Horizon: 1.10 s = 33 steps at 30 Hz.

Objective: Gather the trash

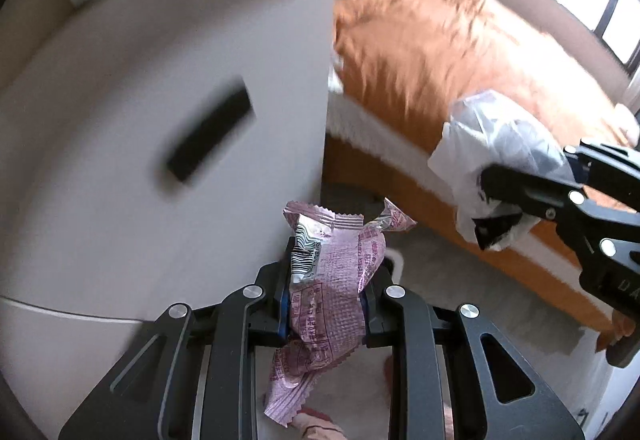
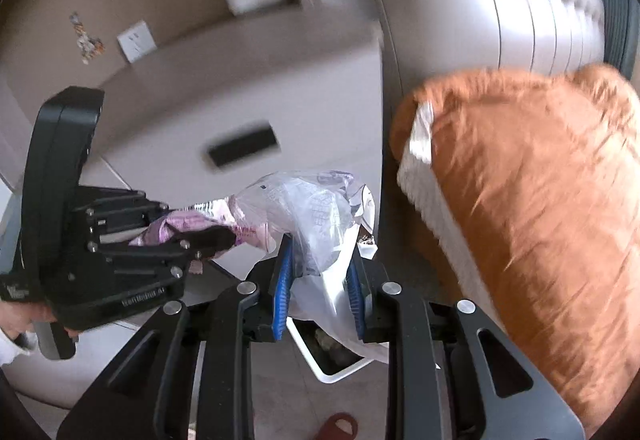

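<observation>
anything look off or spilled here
Nothing spilled. The left tool grips a crumpled pink wrapper and the right tool a clear plastic bag, both above the white bin on the floor.

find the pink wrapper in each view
Left wrist: pink wrapper at bottom centre, clamped in the left gripper.
Right wrist: wrapper at middle left, in that same gripper, beside the plastic bag.
Shared landmark: the dark slot in the white cabinet.
</observation>
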{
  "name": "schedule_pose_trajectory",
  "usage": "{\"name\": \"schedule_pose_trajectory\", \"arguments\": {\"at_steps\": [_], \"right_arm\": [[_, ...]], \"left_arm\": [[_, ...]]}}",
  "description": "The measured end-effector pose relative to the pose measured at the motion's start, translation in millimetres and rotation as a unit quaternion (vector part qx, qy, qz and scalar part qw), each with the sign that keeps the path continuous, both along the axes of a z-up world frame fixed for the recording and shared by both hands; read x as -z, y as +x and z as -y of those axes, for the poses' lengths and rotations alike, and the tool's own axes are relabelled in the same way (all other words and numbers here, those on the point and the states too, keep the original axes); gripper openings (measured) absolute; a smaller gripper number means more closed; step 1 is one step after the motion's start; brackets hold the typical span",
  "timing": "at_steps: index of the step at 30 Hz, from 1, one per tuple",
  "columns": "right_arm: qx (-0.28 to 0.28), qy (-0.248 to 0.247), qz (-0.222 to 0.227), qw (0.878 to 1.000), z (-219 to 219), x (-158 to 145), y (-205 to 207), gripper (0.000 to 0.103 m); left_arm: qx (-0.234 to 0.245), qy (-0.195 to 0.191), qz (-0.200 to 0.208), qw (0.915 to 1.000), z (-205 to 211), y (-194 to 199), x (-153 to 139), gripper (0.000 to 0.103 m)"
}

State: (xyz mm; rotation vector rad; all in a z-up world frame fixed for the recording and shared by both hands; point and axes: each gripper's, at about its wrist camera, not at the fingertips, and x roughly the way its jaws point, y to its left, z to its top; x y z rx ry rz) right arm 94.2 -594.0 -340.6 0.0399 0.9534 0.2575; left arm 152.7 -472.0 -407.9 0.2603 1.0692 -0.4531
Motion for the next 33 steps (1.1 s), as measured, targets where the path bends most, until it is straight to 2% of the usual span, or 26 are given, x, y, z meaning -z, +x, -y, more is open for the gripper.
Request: {"name": "schedule_pose_trajectory", "arguments": {"at_steps": [1,8,12,14,15,16,17,18,19,22,25,31,33], "right_arm": [[-0.004,0.002,-0.003,1.0,3.1,13.7,0.9,0.026],[-0.023,0.011,-0.056,0.998,16.1,163.0,5.2,0.026],[-0.03,0.007,-0.081,0.996,20.0,234.7,3.3,0.026],[-0.041,0.004,-0.091,0.995,20.8,267.6,2.6,0.029],[-0.044,0.001,-0.092,0.995,21.4,278.2,1.8,0.035],[-0.045,0.0,-0.089,0.995,22.9,289.1,0.7,0.048],[-0.05,0.004,-0.093,0.994,23.9,299.2,0.5,0.064],[-0.055,-0.002,-0.101,0.993,24.4,312.0,0.3,0.09],[-0.053,-0.013,-0.096,0.994,25.5,318.4,-1.2,0.097],[-0.057,-0.019,-0.114,0.992,28.0,335.0,-5.2,0.098],[-0.052,-0.019,-0.117,0.992,31.6,332.9,-9.9,0.098],[-0.044,-0.029,-0.104,0.993,34.6,291.5,-10.1,0.098],[-0.04,-0.033,-0.097,0.994,33.5,267.9,-11.3,0.098]], "left_arm": [[0.002,0.005,-0.006,1.0,5.5,1.1,18.1,0.024],[0.002,0.027,-0.056,0.998,33.8,10.4,171.1,0.024],[0.013,0.036,-0.075,0.9964,37.4,3.7,237.6,0.024],[0.02,0.042,-0.087,0.9952,39.4,1.4,269.2,0.024],[0.024,0.045,-0.091,0.9946,40.4,-0.7,281.7,0.026],[0.033,0.044,-0.101,0.9933,41.1,-2.6,297.3,0.032],[0.039,0.046,-0.107,0.9924,44.2,-2.9,308.0,0.062],[0.042,0.056,-0.108,0.9918,46.8,-2.8,318.0,0.097],[0.042,0.065,-0.099,0.9921,46.8,-5.1,326.2,0.098],[0.054,0.079,-0.095,0.9909,47.4,-11.5,341.6,0.098],[0.059,0.074,-0.093,0.9911,46.1,-15.9,338.7,0.098],[0.054,0.066,-0.08,0.9931,38.1,-19.8,307.4,0.098],[0.05,0.063,-0.078,0.9937,36.1,-19.2,280.6,0.098]]}}
